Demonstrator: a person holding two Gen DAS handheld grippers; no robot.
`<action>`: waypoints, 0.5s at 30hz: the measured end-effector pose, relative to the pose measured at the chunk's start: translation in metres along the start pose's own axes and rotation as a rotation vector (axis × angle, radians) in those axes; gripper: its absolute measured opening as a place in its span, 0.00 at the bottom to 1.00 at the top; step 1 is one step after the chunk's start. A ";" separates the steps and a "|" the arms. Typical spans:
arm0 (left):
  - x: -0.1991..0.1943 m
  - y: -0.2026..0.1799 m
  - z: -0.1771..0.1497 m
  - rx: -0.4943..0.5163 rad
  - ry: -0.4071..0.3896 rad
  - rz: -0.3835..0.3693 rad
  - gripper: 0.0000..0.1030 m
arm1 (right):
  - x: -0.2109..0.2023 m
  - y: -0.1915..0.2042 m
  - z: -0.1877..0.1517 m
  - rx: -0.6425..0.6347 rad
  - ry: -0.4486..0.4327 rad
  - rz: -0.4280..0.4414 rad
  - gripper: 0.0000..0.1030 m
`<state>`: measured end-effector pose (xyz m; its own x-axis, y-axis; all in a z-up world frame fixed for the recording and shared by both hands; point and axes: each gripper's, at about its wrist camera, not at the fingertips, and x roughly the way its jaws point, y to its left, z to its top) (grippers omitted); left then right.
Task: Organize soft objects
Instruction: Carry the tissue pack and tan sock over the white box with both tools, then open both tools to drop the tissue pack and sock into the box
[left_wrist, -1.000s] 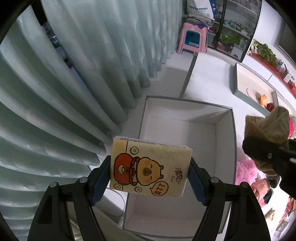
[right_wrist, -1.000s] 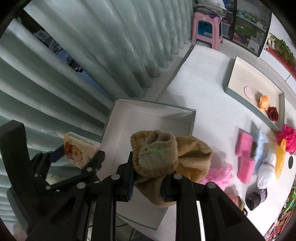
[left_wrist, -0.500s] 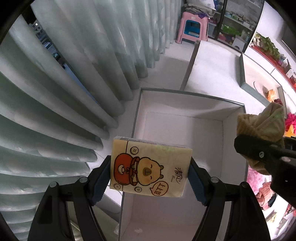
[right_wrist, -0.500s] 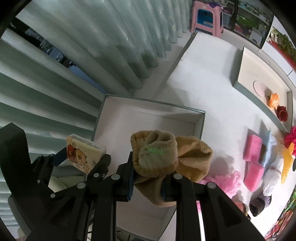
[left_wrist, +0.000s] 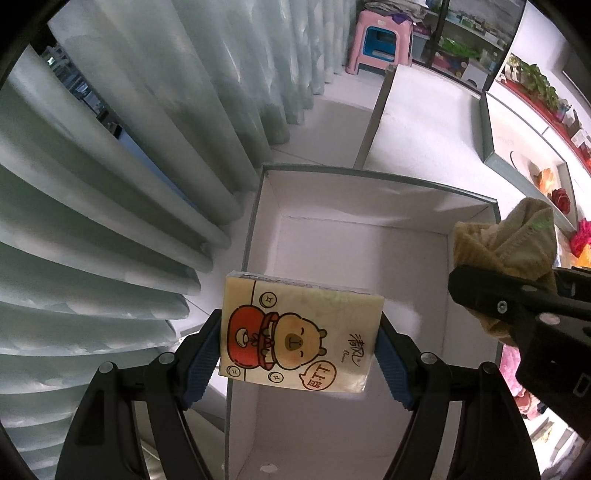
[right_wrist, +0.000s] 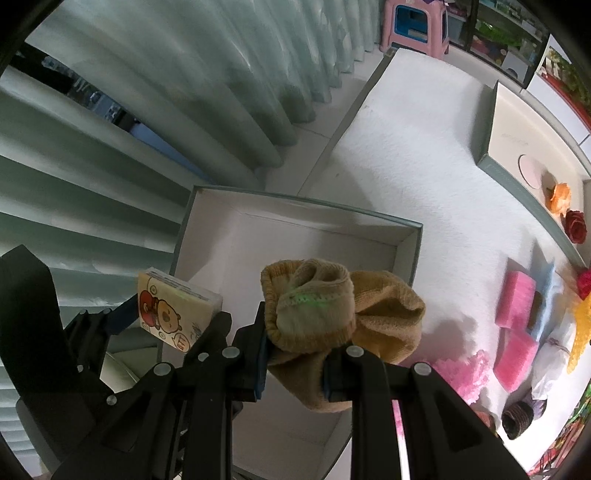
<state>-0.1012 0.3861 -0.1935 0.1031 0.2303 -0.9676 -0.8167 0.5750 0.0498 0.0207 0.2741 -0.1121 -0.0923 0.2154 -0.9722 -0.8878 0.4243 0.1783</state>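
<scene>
Both grippers lower over box (left_wrist: 369, 236), left gripper (left_wrist: 299, 343) clamping tissue pack (left_wrist: 295, 336), right gripper (right_wrist: 295, 354) clamping sock (right_wrist: 332, 314).

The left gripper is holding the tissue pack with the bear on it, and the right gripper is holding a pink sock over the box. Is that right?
Almost. The sock in the right gripper is tan-yellow, not pink, as the right wrist view shows. The rest holds: the left gripper holds the bear tissue pack, both over the box.

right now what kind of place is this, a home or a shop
Probably a lived-in home room, though I can't be sure: long pale curtains hang to the floor, a pink plastic stool stands by glass-fronted shelves, and a white padded surface holds the items being sorted.
</scene>
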 end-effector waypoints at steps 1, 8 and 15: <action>0.002 0.001 0.000 -0.001 0.005 -0.002 0.75 | 0.001 0.000 0.001 0.000 0.001 -0.002 0.24; 0.007 -0.003 0.002 0.012 0.006 -0.022 0.76 | 0.006 0.000 0.003 0.000 0.011 -0.003 0.24; 0.003 0.000 0.000 -0.002 0.005 -0.036 1.00 | 0.001 -0.003 0.000 0.022 -0.002 -0.014 0.78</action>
<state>-0.1012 0.3868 -0.1963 0.1291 0.2055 -0.9701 -0.8139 0.5808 0.0147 0.0235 0.2726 -0.1134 -0.0788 0.2105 -0.9744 -0.8789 0.4466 0.1676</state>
